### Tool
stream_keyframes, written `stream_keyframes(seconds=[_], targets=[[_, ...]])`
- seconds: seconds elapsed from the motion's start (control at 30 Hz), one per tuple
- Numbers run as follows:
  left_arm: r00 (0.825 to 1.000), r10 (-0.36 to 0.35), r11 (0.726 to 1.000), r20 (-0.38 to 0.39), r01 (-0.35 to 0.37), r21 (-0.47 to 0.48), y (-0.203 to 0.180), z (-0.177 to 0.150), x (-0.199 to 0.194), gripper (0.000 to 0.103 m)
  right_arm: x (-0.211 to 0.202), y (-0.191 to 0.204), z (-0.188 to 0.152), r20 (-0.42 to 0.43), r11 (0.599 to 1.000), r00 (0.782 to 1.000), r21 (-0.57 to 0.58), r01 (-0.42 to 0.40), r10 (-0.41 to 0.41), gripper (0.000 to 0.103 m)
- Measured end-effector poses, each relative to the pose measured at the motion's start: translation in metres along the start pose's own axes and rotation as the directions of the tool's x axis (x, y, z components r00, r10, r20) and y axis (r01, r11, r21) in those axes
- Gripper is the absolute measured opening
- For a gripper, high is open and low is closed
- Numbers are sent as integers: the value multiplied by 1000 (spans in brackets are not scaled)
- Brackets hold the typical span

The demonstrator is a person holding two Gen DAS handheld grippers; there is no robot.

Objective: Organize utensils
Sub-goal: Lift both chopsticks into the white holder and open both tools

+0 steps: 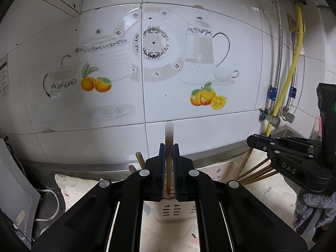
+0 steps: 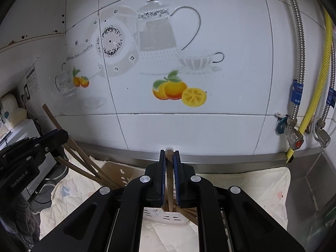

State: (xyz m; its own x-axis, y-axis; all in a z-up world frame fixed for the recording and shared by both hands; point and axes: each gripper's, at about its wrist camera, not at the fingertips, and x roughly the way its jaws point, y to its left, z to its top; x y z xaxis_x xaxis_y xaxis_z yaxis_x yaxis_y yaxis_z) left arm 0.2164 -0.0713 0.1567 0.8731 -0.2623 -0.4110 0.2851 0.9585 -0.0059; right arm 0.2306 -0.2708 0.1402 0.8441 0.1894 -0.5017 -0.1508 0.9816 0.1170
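My left gripper [image 1: 169, 147] is shut on wooden chopsticks [image 1: 169, 132] that stand upright between its pads, their lower ends inside a white slotted utensil holder [image 1: 174, 210]. My right gripper [image 2: 169, 153] is shut on other chopsticks [image 2: 169, 168], whose lower ends sit in a white holder [image 2: 168, 215]. Several more chopsticks [image 2: 84, 163] lean out of a holder compartment [image 2: 117, 173] on the left. The right gripper shows in the left wrist view [image 1: 255, 139], and the left gripper in the right wrist view [image 2: 61, 135].
A white quilted cloth [image 2: 262, 191] covers the steel counter. The tiled wall [image 1: 168, 84] with teapot and orange prints stands close behind. Yellow and metal gas hoses with valves [image 2: 294, 134] hang at the right. A white appliance and cable [image 1: 19, 189] sit at the left.
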Motion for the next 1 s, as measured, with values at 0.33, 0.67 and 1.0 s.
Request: stream_keyframes(seconds=[0.33,0.67,1.0], targets=[[1000,-3,1000,-12,3,-6,1,-3,-1,6,-1,5,-2,-1,1000,1000,-9,2,-2,8],[1000,-5,1000,-18,5,-13,2,-4,-4,6,-4,6,-1,3,1000,1000,-12,3,-3,10],[1000,0,1000,-14,0,-15,3,-5,-13,8,-11,8,-4,9,1000,1000,-12,5,-4,21]])
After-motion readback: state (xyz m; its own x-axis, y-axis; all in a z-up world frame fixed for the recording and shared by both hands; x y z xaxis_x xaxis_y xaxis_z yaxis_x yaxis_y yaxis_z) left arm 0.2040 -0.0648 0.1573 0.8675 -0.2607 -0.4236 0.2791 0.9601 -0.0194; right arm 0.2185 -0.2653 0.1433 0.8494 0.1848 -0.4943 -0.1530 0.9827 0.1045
